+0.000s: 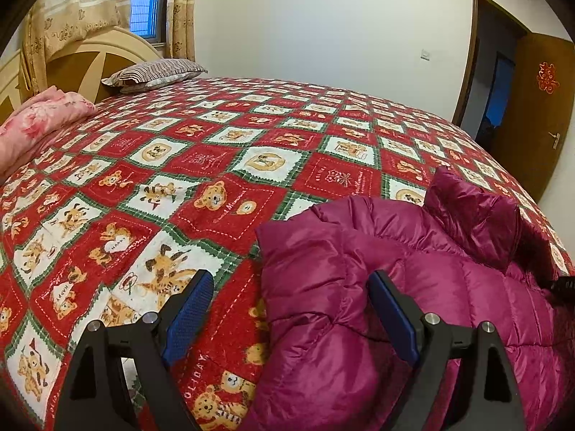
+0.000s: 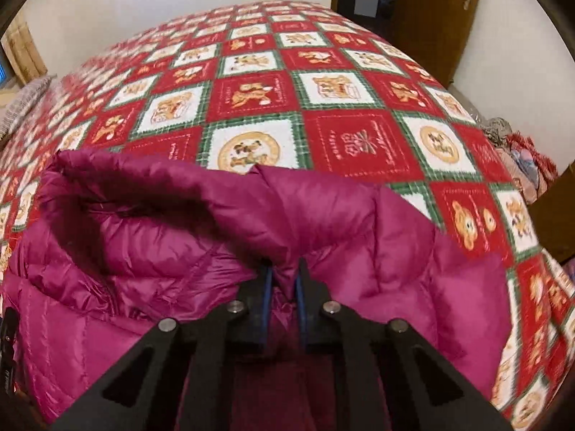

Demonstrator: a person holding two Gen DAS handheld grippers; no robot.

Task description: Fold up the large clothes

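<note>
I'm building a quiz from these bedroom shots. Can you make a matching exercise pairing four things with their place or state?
Things:
1. left tongs
2. right tongs
3. striped pillow
4. pink quilt

Places or states:
A. by the headboard, under the window
B. shut on a fold of the magenta puffer jacket
C. folded at the bed's left edge
D. open, astride the jacket's edge

Pairs: 1-D, 2-B, 3-A, 4-C

Pretty even, warm indoor light on my end, with soft sheen on the puffy jacket [image 1: 395,251] ahead of my left gripper. Right wrist view is smeared with motion blur toward the edges, and both fisheyes bulge the bedspread [image 2: 323,89] with dark vignetted corners.
</note>
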